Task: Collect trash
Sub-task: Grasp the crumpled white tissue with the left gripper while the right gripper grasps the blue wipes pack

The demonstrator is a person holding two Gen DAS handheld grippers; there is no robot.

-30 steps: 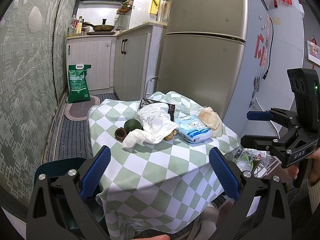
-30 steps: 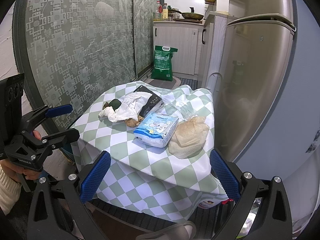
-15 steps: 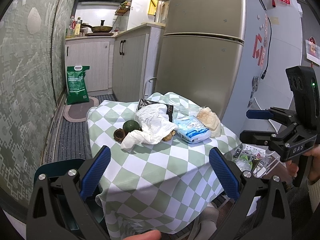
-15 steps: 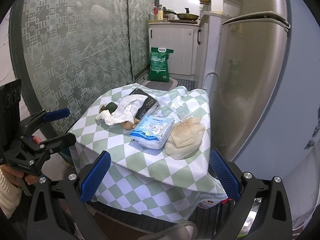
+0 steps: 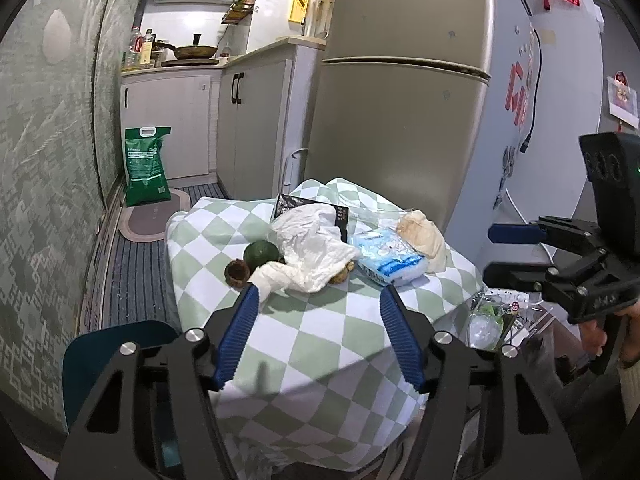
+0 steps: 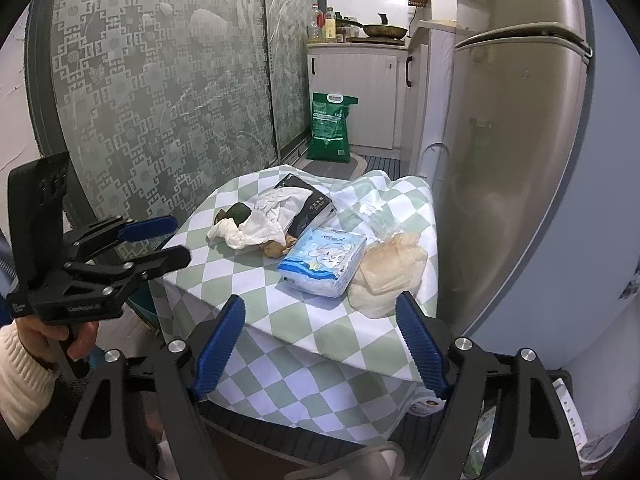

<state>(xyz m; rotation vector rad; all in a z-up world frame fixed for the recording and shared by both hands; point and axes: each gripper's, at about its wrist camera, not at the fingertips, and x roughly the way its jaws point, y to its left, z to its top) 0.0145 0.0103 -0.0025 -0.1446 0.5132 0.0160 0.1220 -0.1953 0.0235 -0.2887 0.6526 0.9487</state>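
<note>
Trash lies on a small table under a green-and-white check cloth (image 5: 320, 340): a crumpled white wrapper (image 5: 312, 248), a green round fruit (image 5: 261, 252), a brown husk (image 5: 237, 273), a blue tissue pack (image 5: 386, 258), a beige crumpled bag (image 5: 422, 232) and a black box (image 5: 292, 204). My left gripper (image 5: 318, 292) hovers short of the wrapper, its jaws closing with nothing between them. My right gripper (image 6: 320, 300) hangs over the near table edge before the tissue pack (image 6: 324, 260) and beige bag (image 6: 388, 272), jaws also closing on nothing.
A fridge (image 5: 400, 120) stands right behind the table. Patterned glass doors (image 6: 160, 80) run along the other side. A green sack (image 5: 145, 168) sits on the floor by the cabinets. A blue chair (image 5: 120, 344) is at the table's left. Litter in clear plastic (image 5: 492, 316) lies low beside the table.
The fingers of both grippers have drawn closer together. The things on the table have not moved.
</note>
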